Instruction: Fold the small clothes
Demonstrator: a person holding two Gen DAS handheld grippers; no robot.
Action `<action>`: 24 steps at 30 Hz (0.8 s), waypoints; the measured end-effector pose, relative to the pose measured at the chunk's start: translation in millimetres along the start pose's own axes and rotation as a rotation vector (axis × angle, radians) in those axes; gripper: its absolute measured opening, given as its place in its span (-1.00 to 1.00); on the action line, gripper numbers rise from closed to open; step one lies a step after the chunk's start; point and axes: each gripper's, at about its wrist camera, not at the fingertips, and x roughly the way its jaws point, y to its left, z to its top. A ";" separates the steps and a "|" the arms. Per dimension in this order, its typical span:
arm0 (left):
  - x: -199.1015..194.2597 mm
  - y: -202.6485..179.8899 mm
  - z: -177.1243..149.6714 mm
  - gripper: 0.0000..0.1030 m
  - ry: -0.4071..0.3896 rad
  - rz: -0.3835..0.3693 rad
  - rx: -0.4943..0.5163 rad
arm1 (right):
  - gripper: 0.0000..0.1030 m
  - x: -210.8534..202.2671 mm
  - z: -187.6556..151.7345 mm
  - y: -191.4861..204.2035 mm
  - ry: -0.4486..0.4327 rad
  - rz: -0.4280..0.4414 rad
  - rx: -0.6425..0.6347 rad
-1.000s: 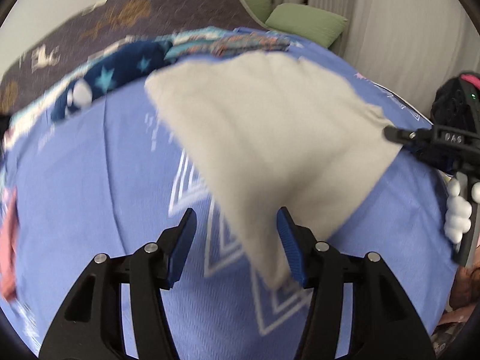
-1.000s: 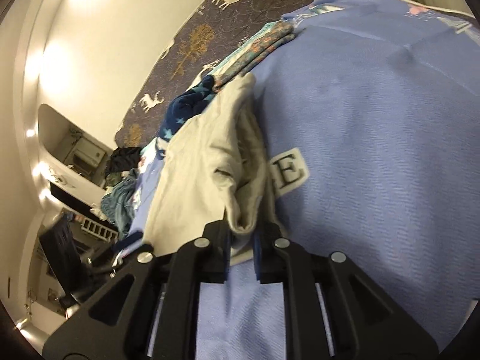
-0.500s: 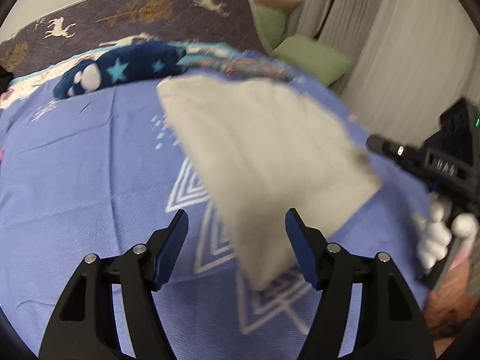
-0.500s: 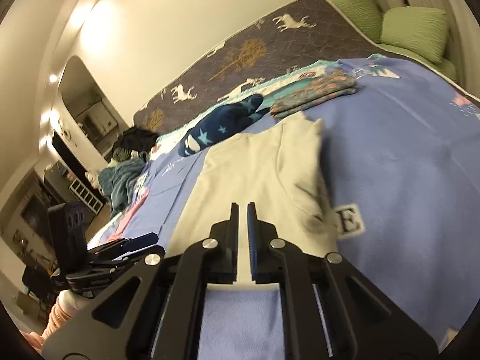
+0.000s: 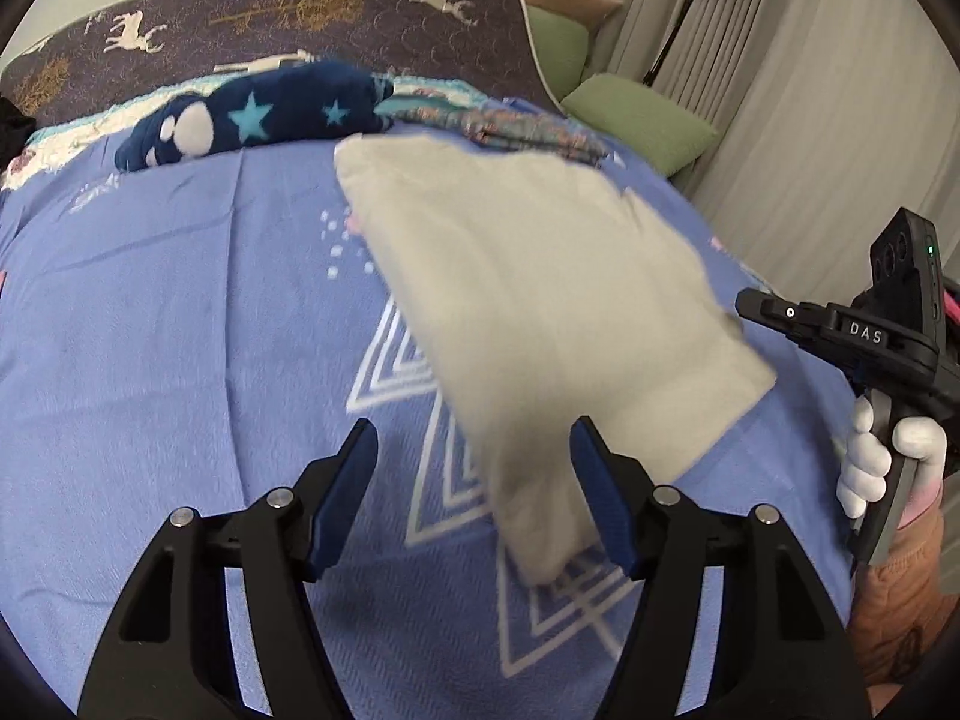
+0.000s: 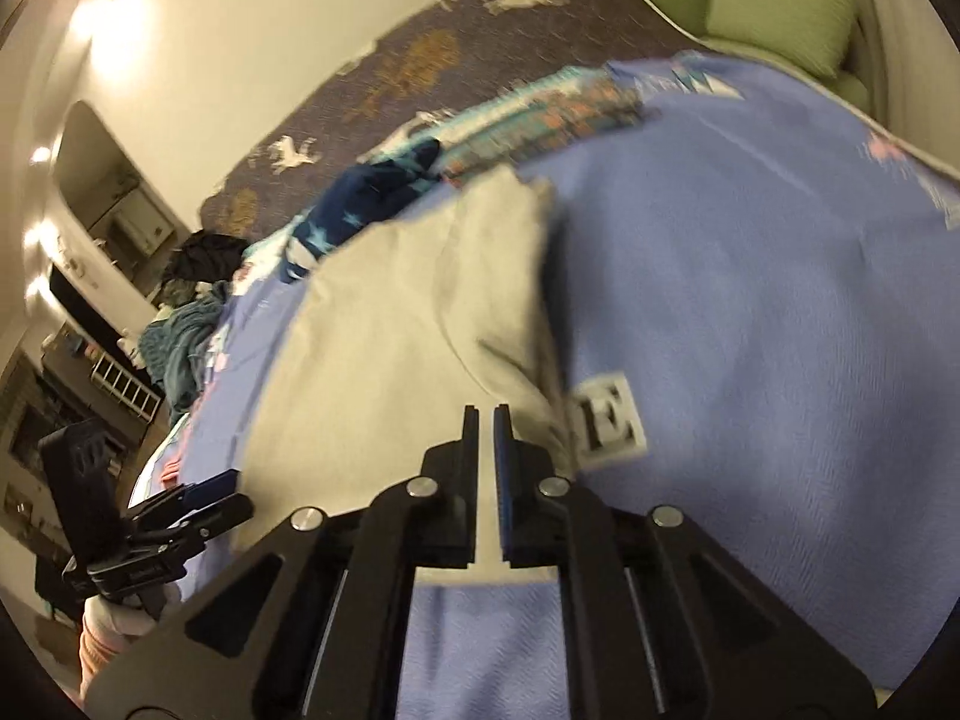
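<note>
Left wrist, soft beige cloth (image 5: 528, 312), woven blue blanket (image 5: 180, 330)

Beige cloth (image 5: 528, 312) on blue bedspread (image 5: 180, 330)

A pale beige garment (image 5: 528, 312) lies spread flat on the blue bedspread (image 5: 180, 330), folded into a broad wedge: wide toward the bed's far side, narrowing to a rounded tip at the near side, over the spread's white triangle print. Its surface is plain and mostly smooth. In the right wrist view the same garment (image 6: 384, 360) shows a doubled, slightly rumpled edge just beside the spread's white letter "E" patch.
</note>
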 end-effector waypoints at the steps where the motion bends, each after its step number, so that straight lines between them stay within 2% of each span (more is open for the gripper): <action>1: -1.0 -1.7 4.8 0.30 -0.012 -0.003 0.003 | -0.82 -1.4 3.8 2.6 -0.003 0.006 -0.011; 7: 7.4 -6.4 21.8 0.30 -0.029 -0.004 0.012 | -0.65 4.4 33.5 23.5 -0.016 0.015 -0.107; 15: 29.0 -5.7 36.2 0.30 0.001 -0.015 0.026 | -0.65 38.8 47.1 30.9 0.047 0.020 -0.156; 18: 44.5 2.1 35.0 0.31 0.052 -0.015 0.001 | -0.59 54.0 48.7 29.2 0.078 -0.013 -0.177; 21: 56.8 14.9 29.2 0.36 0.074 -0.071 -0.064 | -0.57 81.6 40.7 19.7 0.143 -0.090 -0.202; 24: 55.6 16.5 28.9 0.36 0.073 -0.090 -0.065 | -0.52 84.7 31.4 23.1 0.107 -0.100 -0.260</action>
